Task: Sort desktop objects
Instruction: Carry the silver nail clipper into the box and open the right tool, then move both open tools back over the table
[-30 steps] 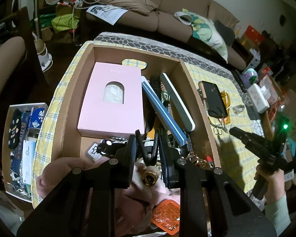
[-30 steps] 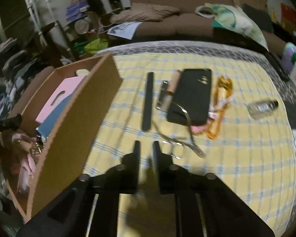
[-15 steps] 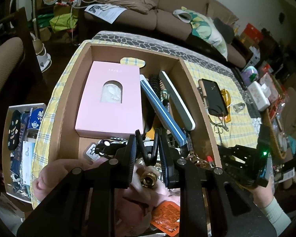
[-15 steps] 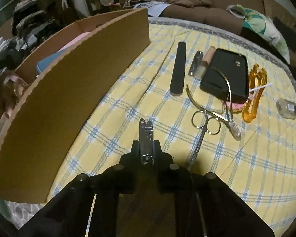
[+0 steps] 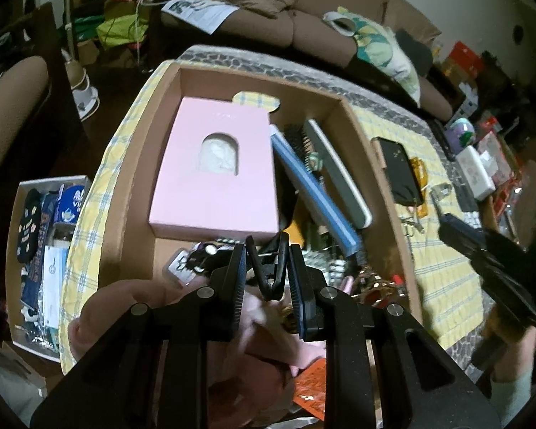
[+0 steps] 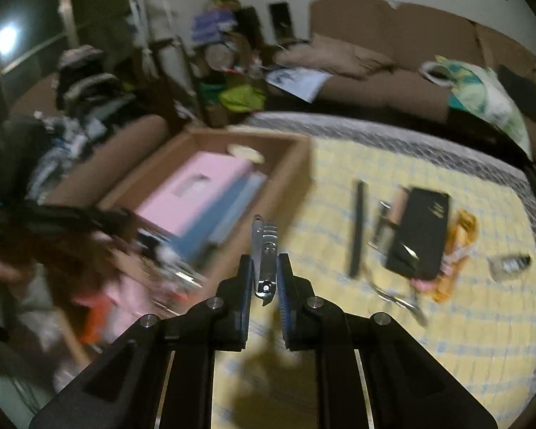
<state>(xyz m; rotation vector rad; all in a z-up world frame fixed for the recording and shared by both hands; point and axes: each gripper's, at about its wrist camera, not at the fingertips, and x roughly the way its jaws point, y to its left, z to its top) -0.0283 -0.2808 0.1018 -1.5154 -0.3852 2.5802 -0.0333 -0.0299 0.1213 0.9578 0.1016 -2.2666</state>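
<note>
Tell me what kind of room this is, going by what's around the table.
Most likely a lived-in living room: a brown sofa with a leaf-print cushion stands behind the checked tablecloth, and household clutter crowds the floor around it.

the right gripper (image 6: 264,279), whose jaws stood slightly apart and empty above the checked cloth (image 6: 428,350) a second ago, is now clamped on a silver nail clipper (image 6: 265,250) picked off that cloth. clipper and gripper have risen and swung left, so the clipper now appears in front of the cardboard box (image 6: 286,193) wall. in the left wrist view the right gripper (image 5: 457,230) sits higher and nearer the box than half a second ago.
</note>
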